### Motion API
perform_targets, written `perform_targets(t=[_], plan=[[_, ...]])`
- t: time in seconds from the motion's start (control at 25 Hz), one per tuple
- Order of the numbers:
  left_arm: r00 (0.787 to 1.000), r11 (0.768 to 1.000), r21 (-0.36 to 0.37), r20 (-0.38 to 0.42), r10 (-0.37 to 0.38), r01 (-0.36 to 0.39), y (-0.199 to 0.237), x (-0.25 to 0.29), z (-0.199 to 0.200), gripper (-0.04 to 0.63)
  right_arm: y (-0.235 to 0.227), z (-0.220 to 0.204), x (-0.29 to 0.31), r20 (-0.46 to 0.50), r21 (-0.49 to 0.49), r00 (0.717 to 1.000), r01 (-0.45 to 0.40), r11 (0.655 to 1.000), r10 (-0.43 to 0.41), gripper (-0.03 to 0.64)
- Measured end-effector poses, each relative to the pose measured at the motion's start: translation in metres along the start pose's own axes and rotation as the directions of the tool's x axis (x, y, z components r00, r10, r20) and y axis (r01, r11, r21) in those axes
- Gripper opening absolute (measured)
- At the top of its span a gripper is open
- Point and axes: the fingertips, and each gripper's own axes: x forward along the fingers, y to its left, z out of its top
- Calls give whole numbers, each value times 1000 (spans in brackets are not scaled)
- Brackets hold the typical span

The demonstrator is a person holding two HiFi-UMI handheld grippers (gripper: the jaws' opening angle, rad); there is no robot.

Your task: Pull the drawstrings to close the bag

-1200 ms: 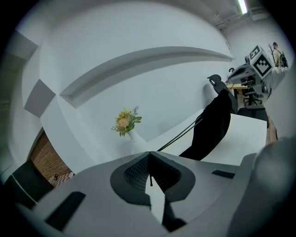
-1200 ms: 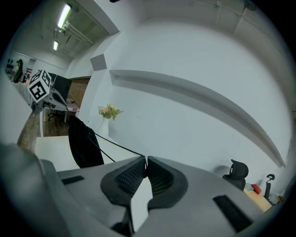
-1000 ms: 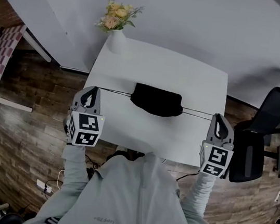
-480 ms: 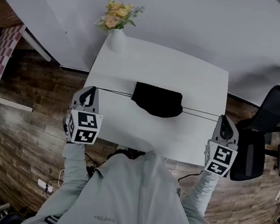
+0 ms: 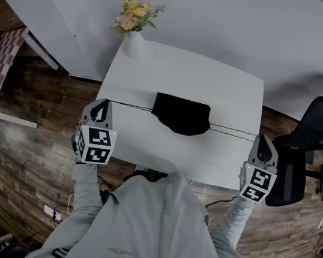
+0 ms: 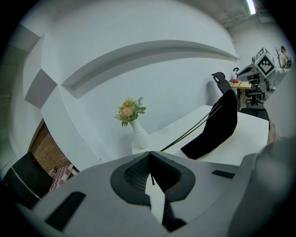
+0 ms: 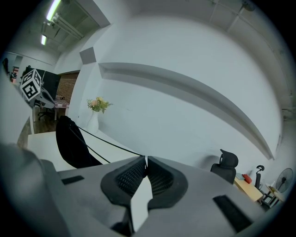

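Observation:
A black drawstring bag (image 5: 182,114) lies in the middle of the white table (image 5: 217,85). Thin black drawstrings run taut from it, the left drawstring (image 5: 130,105) to my left gripper (image 5: 104,103) and the right drawstring (image 5: 231,130) to my right gripper (image 5: 263,138). Both grippers are off the table's side edges, each shut on its string. In the left gripper view the cord (image 6: 189,132) leads from the closed tips (image 6: 149,156) to the bag (image 6: 217,125). The right gripper view shows the cord (image 7: 111,144) entering the closed tips (image 7: 146,159) from the bag (image 7: 71,146).
A white vase of flowers (image 5: 135,27) stands at the table's far left corner. A black office chair (image 5: 313,131) is close beside my right gripper. The floor around is wood planks, and a white wall rises behind the table.
My right gripper has moved outward to the right, away from the table, keeping its string taut. The left gripper and the bag have hardly shifted.

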Motion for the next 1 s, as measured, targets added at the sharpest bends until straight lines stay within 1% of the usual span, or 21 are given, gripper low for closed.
perform_targets(t=[0.48,0.68,1.0], plan=[[1000,1000,4,-20,-16,17,-6,5,-9,25,-9,-23,-4,-46,33,999,12,999,-11,32],[1000,1000,13,-17,-18,18,-6,5,-7,25,-16,-25,-5,-31,28,999,24,999,-23,32],[999,1000,18,-27,-21,21,-8,9,-9,25,-20,-33,-6,-52,44,998,31,999,-29,32]])
